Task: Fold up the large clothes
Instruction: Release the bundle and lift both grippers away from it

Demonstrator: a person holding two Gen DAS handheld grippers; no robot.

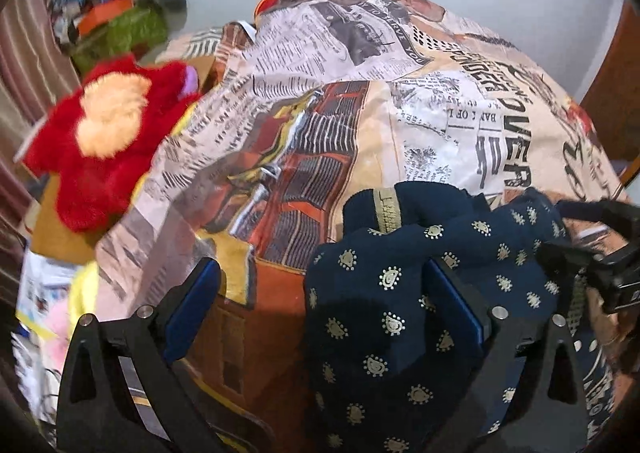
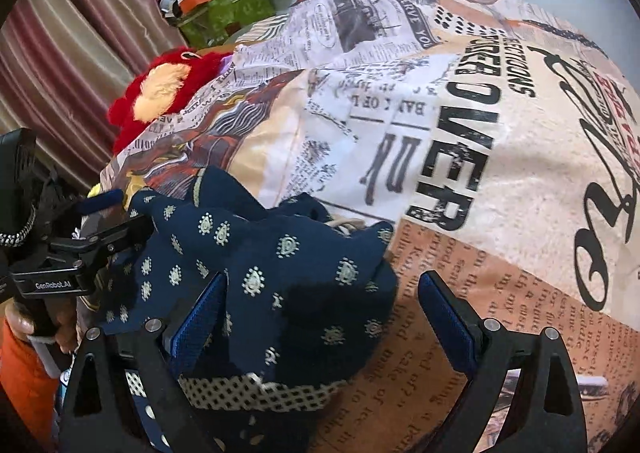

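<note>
Newsprint-patterned bedsheet [image 2: 500, 157] carries a bunched navy garment [image 2: 280, 265] near its front edge; left gripper [image 1: 320, 285] and right gripper [image 2: 320, 305] stand with fingers apart over it.

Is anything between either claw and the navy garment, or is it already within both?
Nothing visible stands in the way. The navy garment lies bunched on the newspaper-print bedsheet, already partly between the open fingers of the left claw and the right claw. The red plush toy sits off to the side.
</note>
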